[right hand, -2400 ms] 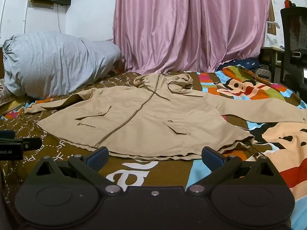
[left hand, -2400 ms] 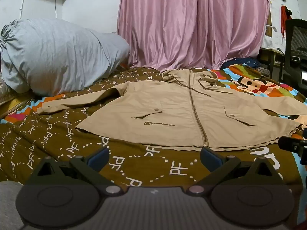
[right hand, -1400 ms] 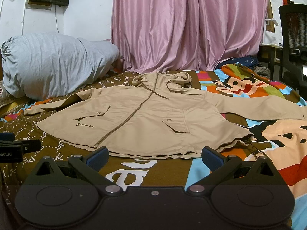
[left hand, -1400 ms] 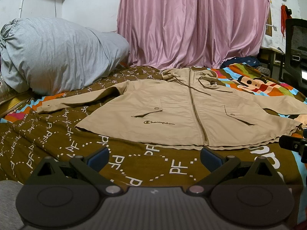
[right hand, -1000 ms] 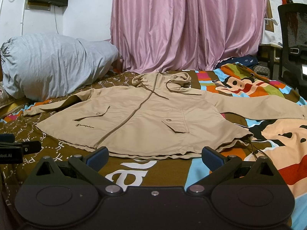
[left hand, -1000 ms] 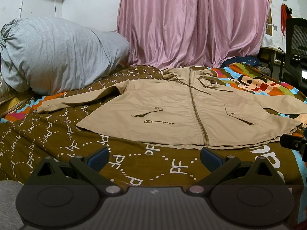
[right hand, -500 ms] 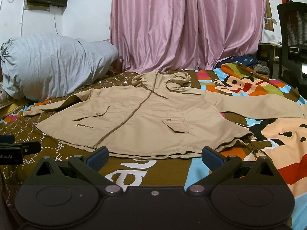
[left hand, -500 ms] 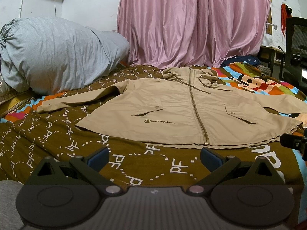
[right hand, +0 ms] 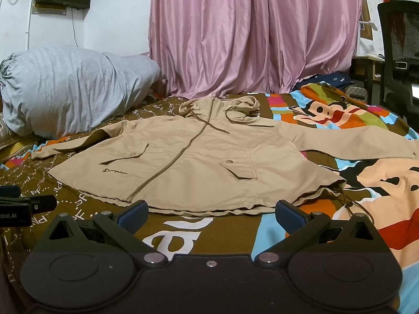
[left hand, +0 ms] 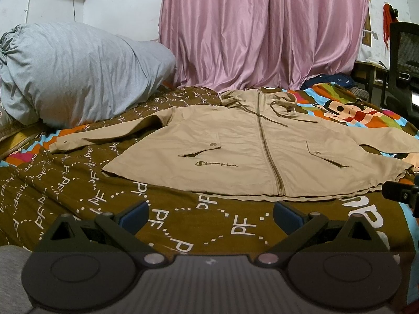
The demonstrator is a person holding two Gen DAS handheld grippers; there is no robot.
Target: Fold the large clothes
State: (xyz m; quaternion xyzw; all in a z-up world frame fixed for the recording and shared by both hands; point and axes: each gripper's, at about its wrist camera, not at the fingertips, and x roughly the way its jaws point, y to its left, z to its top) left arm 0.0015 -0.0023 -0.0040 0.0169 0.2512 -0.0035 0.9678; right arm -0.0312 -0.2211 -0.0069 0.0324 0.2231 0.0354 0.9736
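A tan hooded zip jacket [left hand: 243, 151] lies flat, front up, sleeves spread out, on a patterned bedspread [left hand: 183, 225]. The right wrist view shows the same jacket [right hand: 199, 164] with its hem just beyond the fingers. My left gripper [left hand: 210, 213] hovers open over bare bedspread a little short of the hem, near the zip's lower end. My right gripper [right hand: 210, 210] is open too, at the hem on the jacket's right half, holding nothing. Each gripper shows at the edge of the other's view.
A big grey bundle of bedding [left hand: 76, 70] sits at the left rear. Pink curtains [left hand: 262, 34] hang behind the bed. A black mesh chair [right hand: 400, 47] and a desk stand at the right. A dark bag [right hand: 332, 79] lies at the bed's far right.
Both views have crept slightly closer to the jacket. The jacket has not moved and both grippers stay open.
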